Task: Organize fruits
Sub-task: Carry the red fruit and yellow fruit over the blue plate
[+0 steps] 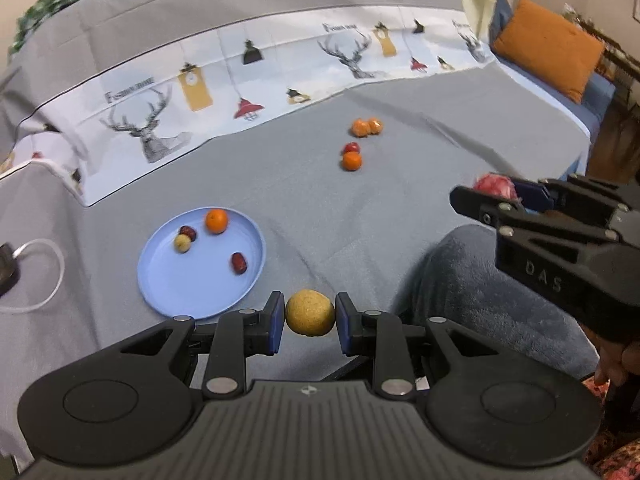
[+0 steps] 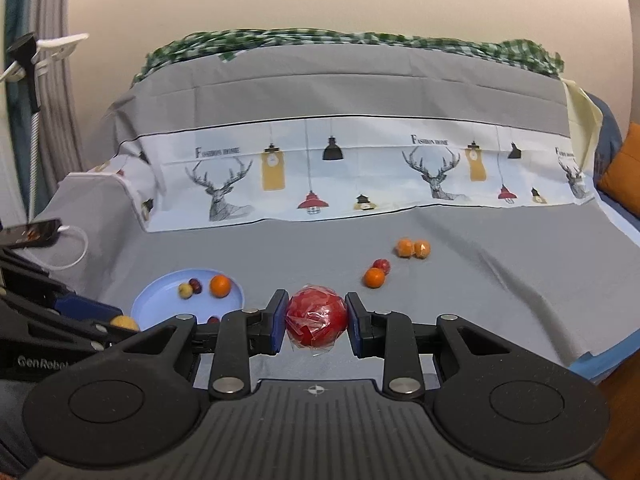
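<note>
**Both claws loaded, plate partly filled**

While my left claw (image 1: 310, 318) pinches a round yellow fruit (image 1: 310, 313) between its blue pads (image 1: 276, 322), my right claw (image 2: 316, 317) is clamped on a red fruit in clear wrap (image 2: 316, 316). Both fruits are squeezed from either side and held above the grey bedcover (image 1: 400, 208), neither touching it.

The yellow fruit hangs just beside the near rim of the light blue plate (image 1: 160, 264), to its right in the left wrist view. On the plate: one orange (image 1: 216, 220) toward the far side, a small yellowish fruit (image 1: 182, 243) touching a dark red one (image 1: 188, 233), and a second dark red fruit (image 1: 238, 263) lying apart from them.

Loose on the cover, well beyond the plate: an orange (image 1: 352, 161) touching a small red fruit (image 1: 351, 147), and behind them a pair of oranges (image 1: 366, 127) side by side.

Further out: a printed deer-and-lamp cloth (image 2: 360, 172) runs across the back, an orange cushion (image 1: 548, 50) sits at far right, and a phone on a white cable (image 2: 30, 234) rests at the left edge.
</note>
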`<state>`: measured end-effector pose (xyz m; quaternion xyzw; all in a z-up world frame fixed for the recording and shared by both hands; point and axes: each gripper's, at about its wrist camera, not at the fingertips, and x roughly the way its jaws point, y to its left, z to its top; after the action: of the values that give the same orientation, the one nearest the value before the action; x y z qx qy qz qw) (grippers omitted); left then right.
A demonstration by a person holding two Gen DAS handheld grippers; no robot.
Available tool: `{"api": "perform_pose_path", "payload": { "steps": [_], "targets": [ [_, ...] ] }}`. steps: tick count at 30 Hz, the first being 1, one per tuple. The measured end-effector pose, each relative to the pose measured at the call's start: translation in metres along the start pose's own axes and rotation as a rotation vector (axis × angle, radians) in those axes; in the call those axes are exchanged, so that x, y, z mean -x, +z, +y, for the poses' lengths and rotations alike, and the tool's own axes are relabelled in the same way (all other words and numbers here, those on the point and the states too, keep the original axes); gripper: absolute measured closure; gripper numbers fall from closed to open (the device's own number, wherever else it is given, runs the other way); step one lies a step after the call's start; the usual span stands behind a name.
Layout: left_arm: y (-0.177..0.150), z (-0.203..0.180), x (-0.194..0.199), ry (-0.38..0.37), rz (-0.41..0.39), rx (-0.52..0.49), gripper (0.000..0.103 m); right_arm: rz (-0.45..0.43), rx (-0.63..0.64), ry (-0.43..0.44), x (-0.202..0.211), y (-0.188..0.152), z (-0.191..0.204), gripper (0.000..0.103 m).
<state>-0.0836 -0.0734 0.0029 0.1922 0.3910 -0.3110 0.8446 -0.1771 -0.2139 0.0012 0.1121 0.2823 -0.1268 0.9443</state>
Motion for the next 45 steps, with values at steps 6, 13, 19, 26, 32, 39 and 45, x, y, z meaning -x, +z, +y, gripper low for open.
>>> {"api": "perform_pose_path", "payload": {
  "steps": [6, 13, 19, 26, 32, 39, 45],
  "targets": [
    [-0.017, 0.014, 0.029, 0.031, -0.046, 0.060, 0.073, -0.023, 0.068, 0.031, 0.014, -0.003, 0.028, 0.071],
    [-0.028, 0.025, 0.046, 0.050, -0.053, 0.092, 0.073, -0.055, 0.131, 0.071, 0.024, -0.003, 0.050, 0.071],
    [-0.027, 0.026, 0.050, 0.045, -0.061, 0.097, 0.073, -0.066, 0.130, 0.064, 0.028, -0.002, 0.050, 0.071],
    [-0.029, 0.031, 0.042, 0.037, -0.036, 0.117, 0.073, -0.056, 0.134, 0.066, 0.025, -0.005, 0.050, 0.071],
    [-0.028, 0.041, 0.040, 0.057, -0.037, 0.148, 0.073, -0.024, 0.144, 0.086, 0.014, -0.003, 0.054, 0.071],
    [-0.033, 0.074, 0.027, 0.120, 0.013, 0.248, 0.073, 0.038, 0.174, 0.158, -0.013, -0.004, 0.067, 0.071],
    [-0.025, 0.106, 0.009, 0.189, 0.038, 0.304, 0.073, 0.105, 0.174, 0.212, -0.050, 0.000, 0.081, 0.071]
  ]
}}
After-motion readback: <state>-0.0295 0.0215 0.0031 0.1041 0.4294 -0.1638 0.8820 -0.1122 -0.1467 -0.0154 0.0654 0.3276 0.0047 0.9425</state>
